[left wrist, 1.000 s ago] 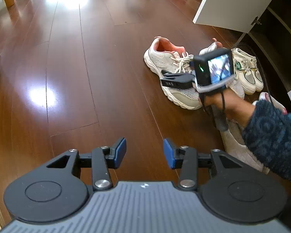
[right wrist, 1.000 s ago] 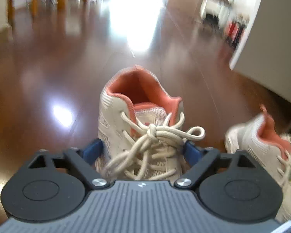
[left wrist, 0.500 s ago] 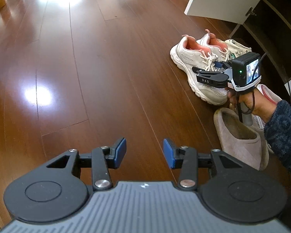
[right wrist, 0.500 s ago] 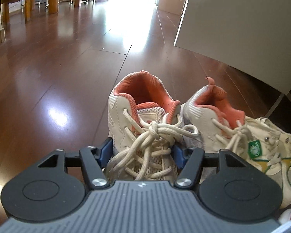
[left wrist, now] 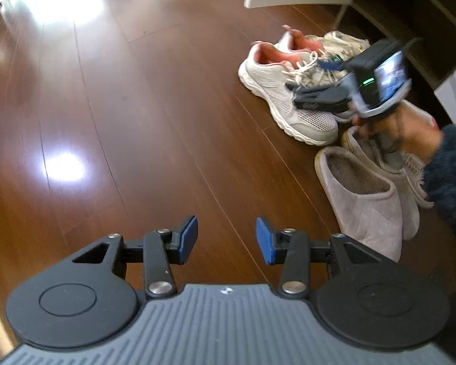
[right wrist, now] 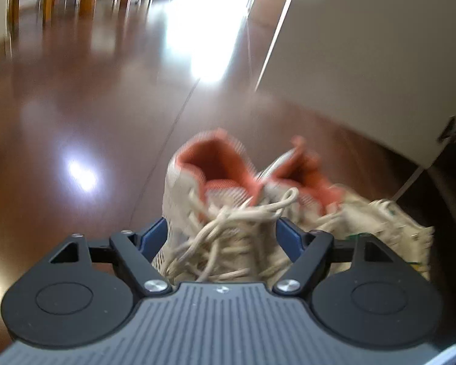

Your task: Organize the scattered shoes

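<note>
On the wood floor, beside the open shoe cabinet at two o'clock in the left wrist view, the shoes sit gathered in a loose cluster. Near sneaker — white mesh, coral lining — stands alongside its mate, a cream lace-up shoe just beyond. Right gripper: jaws have just been opening; they now straddle the near sneaker's laced part, pads apparently off its sides, frame blurred. Judged as a release, the sneaker paired on the floor. Left gripper: jaws partly apart, nothing between them, over bare floor at six o'clock. Grey slippers lie side by side at four o'clock, below the person's sleeve. Progress — pairs grouped near the cabinet; none visibly on its shelves. Shelving them, if intended, remains.
</note>
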Motion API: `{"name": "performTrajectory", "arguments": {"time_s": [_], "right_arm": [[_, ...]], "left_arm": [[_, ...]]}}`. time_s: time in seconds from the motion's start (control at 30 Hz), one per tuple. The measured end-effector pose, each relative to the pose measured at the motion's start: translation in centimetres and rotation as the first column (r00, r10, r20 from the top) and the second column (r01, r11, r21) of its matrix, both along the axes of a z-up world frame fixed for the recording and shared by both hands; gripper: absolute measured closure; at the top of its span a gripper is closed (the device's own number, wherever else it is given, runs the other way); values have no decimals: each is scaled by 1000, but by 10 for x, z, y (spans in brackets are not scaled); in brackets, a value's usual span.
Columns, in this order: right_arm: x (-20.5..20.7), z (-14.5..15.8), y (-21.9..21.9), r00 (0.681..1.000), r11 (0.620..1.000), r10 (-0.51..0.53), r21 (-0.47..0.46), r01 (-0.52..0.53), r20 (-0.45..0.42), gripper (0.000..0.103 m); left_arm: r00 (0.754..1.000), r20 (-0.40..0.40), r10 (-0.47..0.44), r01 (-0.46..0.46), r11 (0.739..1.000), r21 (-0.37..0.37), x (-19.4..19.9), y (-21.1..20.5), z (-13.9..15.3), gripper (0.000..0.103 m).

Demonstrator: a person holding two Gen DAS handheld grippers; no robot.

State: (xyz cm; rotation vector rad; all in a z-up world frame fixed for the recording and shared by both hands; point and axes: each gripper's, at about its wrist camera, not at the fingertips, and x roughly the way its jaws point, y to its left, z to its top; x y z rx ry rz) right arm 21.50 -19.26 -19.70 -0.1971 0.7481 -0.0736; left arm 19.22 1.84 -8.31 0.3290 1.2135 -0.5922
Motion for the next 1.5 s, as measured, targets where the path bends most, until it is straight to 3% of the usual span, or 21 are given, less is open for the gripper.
{"name": "performTrajectory", "arguments": {"time_s": [0.13, 0.23, 0.27, 0.33, 0.4, 0.47, 0.5, 0.53, 0.63, 0.73, 0.83, 0.93, 1.13, 1.5], "right_arm": [[-61, 74, -48, 990, 983, -99, 164, 82, 100, 15], [-121, 131, -92, 968, 967, -167, 224, 123, 189, 11], [-142, 152, -104, 955, 964, -181, 236, 125, 233, 8], [-184, 194, -128, 926, 957, -209, 262, 126, 315, 2], [-224, 229, -150, 896, 948, -231, 295, 119, 380, 1], [-260, 255, -170, 868, 933, -261, 341, 115, 422, 1], [-279, 267, -183, 853, 918, -288, 379, 116, 436, 1], [-289, 272, -191, 850, 908, -305, 402, 122, 430, 1], [-319, 278, -207, 850, 881, -344, 450, 146, 399, 1], [-352, 268, -207, 859, 876, -373, 439, 201, 351, 1], [-386, 253, -203, 874, 855, -404, 451, 256, 269, 1], [-410, 236, -191, 903, 855, -395, 426, 295, 168, 1], [-446, 214, -167, 914, 880, -398, 310, 359, 74, 1], [-476, 200, -168, 906, 885, -424, 219, 412, 10, 1]], "left_arm": [[991, 123, -49, 45, 998, 42, -19, -38, 64, 52], [971, 239, -21, 22, 1000, -3, -38, -60, 133, 49], [962, 273, 6, 2, 1000, -30, -45, -66, 158, 45], [941, 335, 54, -35, 997, -64, -62, -74, 196, 28], [896, 432, 97, -64, 994, -90, -95, -90, 242, 16], [869, 485, 96, -60, 994, -88, -128, -108, 264, 7], [864, 493, 98, -59, 994, -94, -144, -117, 269, 0], [863, 494, 103, -59, 993, -104, -160, -126, 271, 1], [890, 434, 137, -80, 986, -148, -193, -147, 255, 1], [930, 324, 176, -120, 975, -186, -225, -167, 218, 1], [954, 221, 204, -156, 964, -215, -254, -181, 180, 1], [946, 220, 237, -196, 962, -192, -274, -185, 153, 1], [915, 266, 302, -277, 952, -128, -311, -189, 111, 1], [931, 268, 246, -228, 969, -97, -347, -206, 96, 1]]}}
